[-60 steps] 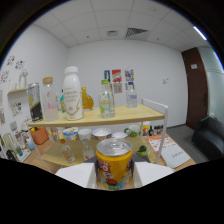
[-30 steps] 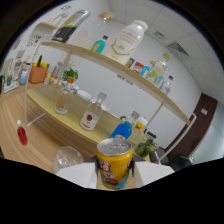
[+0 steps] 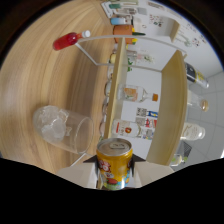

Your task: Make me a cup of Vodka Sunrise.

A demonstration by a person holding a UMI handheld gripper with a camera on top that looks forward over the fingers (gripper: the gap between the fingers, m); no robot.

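Your gripper has its two pale fingers pressed against either side of a yellow and orange drink can, so the tool is clamped on the can and carrying it, with the silver top and pull tab facing away from you. The whole scene reads as turned on its side in your view, so the wooden table fills the left of the scene and runs away from you. Just ahead of the can and slightly left, a clear plastic cup holding ice appears lying sideways against the wood, its open mouth pointing toward the can; it is near the can but I cannot tell whether they touch. Right of the cup, a two-tier wooden shelf runs into the distance, its boards seen edge-on. Between the boards you can see several bottles in a row, among them a clear bottle with a red and white label close to the can and a clear bottle with an orange label further along. Far off on the table, left of the shelf, a small bottle of red liquid with a white cap appears sideways near the shelf's white wire frame. Beyond the shelf there is a white wall with some papers on it
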